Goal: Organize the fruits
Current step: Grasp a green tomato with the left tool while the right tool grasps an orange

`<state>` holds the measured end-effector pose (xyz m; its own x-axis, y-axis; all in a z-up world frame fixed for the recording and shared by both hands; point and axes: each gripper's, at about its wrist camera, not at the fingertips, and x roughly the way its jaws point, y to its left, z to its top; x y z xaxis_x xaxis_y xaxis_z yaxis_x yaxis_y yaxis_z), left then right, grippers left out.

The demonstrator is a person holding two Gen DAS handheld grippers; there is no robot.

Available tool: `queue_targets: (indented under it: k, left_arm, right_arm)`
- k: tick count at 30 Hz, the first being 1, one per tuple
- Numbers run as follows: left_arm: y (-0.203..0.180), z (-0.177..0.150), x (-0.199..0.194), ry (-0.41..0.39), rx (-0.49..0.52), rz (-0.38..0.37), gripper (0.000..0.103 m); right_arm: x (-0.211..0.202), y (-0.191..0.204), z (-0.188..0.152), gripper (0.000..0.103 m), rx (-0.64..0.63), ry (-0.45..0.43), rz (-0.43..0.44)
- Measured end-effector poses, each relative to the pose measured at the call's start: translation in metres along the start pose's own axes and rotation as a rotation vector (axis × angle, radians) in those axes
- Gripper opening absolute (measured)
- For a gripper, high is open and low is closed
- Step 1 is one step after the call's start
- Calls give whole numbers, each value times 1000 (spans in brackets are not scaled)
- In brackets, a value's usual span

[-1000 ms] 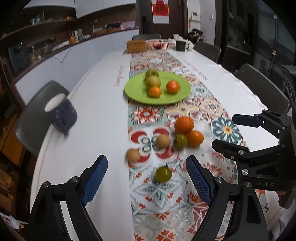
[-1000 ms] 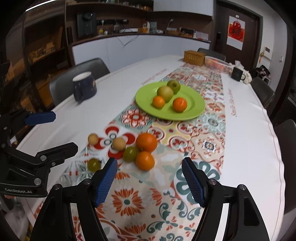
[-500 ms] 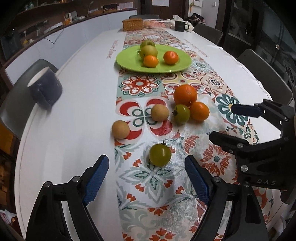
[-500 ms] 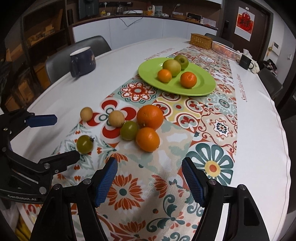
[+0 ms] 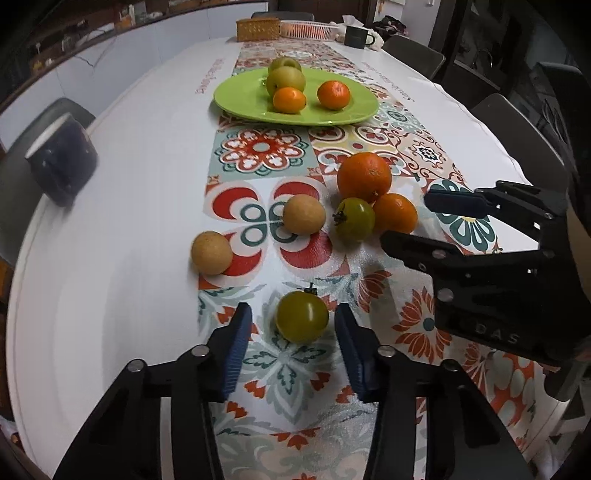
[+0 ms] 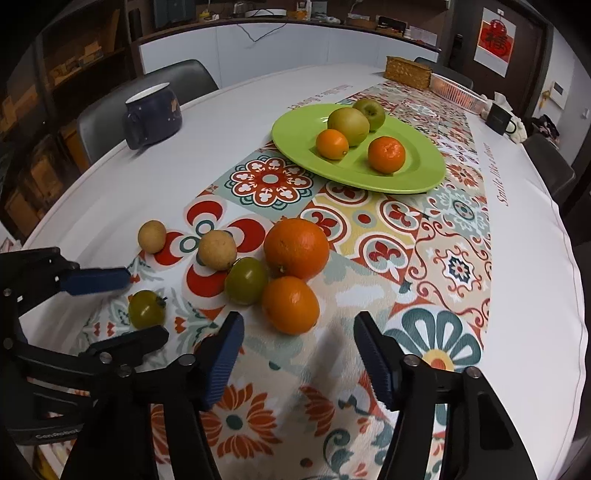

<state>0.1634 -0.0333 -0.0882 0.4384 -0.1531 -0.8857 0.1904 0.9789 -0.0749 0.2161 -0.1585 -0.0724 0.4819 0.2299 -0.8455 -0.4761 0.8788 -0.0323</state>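
Observation:
A green plate holds two oranges and two green fruits. Loose on the patterned runner lie a green tomato, two tan round fruits, another green tomato, a big orange and a smaller orange. My left gripper is open with its blue pads on either side of the near green tomato, not touching. My right gripper is open and empty, just short of the smaller orange.
A dark blue mug stands near the table's left edge. A wicker basket, a pink tray and a black mug sit at the far end. Chairs surround the table.
Both grippers have moved forward and down toward the loose fruit. The left gripper's jaws have narrowed around the near green tomato. The right gripper has come close to the smaller orange.

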Motion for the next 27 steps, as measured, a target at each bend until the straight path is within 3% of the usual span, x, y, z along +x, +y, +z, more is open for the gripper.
queue_targets:
  k: [6,11,27]
  left_arm:
    - [-1,3,3,-1,6,-19,29]
    - [-1,6,3,-6,3,-23,28]
    - [-9,15,-27,-104,23,-29,28]
  right_arm:
    - [9,-1,4,49,-1,24,6]
    - [10,1,4,35,5,27,34]
    - [-29,-3,-8,35,79,-54,44]
